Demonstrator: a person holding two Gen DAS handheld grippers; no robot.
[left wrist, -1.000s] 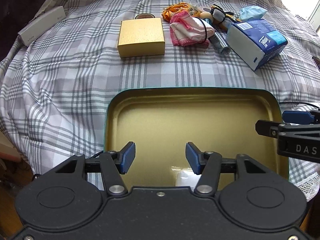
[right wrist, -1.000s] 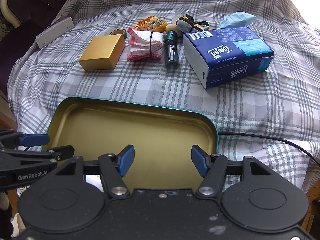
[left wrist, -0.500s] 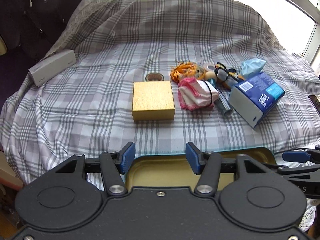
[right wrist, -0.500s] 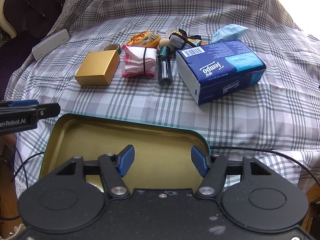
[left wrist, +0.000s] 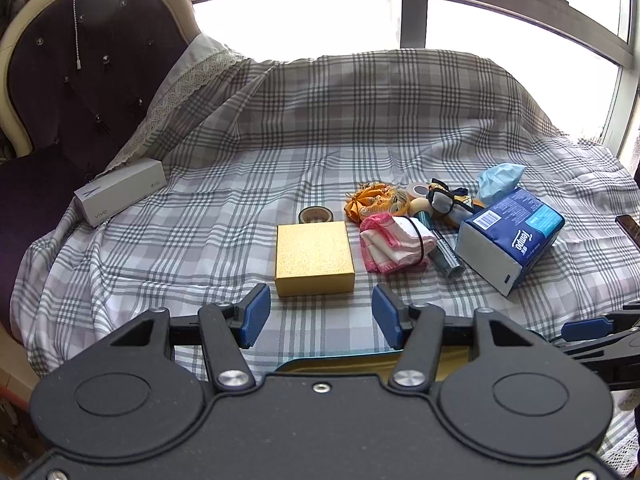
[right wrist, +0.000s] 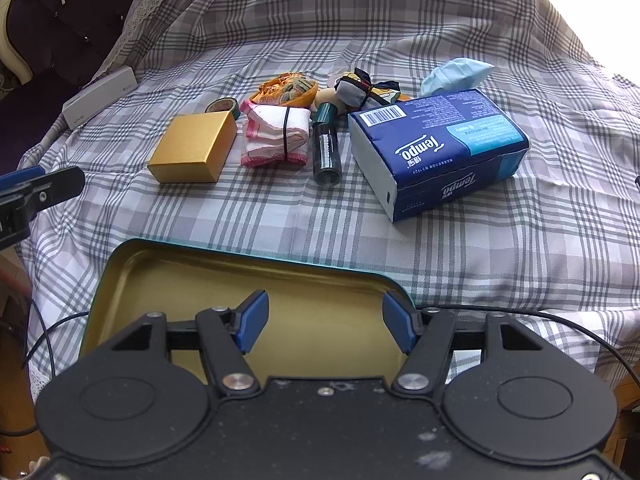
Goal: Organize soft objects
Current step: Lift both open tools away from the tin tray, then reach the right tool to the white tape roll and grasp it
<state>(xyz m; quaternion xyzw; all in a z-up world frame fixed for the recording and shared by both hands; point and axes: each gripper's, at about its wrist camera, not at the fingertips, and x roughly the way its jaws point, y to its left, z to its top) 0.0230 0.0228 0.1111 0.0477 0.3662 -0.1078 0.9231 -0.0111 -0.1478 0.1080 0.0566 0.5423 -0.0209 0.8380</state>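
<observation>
Both grippers stand with jaws apart and nothing between them: the left gripper (left wrist: 320, 314) looks across the cloth toward the row of things, the right gripper (right wrist: 325, 326) hangs over the empty gold-lined tin tray with a teal rim (right wrist: 248, 258). The likeliest soft thing to take first is the folded pink-and-white cloth bound by a black elastic band (right wrist: 276, 136), lying between the square gold cardboard box (right wrist: 192, 148) and the dark glass bottle on its side (right wrist: 326, 148). It should be light and squashy, giving under the pads; a hold across the banded middle would keep the folds together. The blue plastic pack of tissues (right wrist: 436, 152) will yield too, though its film may slip. Everything rests on a grey plaid bedspread (right wrist: 520, 260), rumpled and yielding, beside a dark tufted chair (left wrist: 60, 100) and bright windows (left wrist: 304, 20).
</observation>
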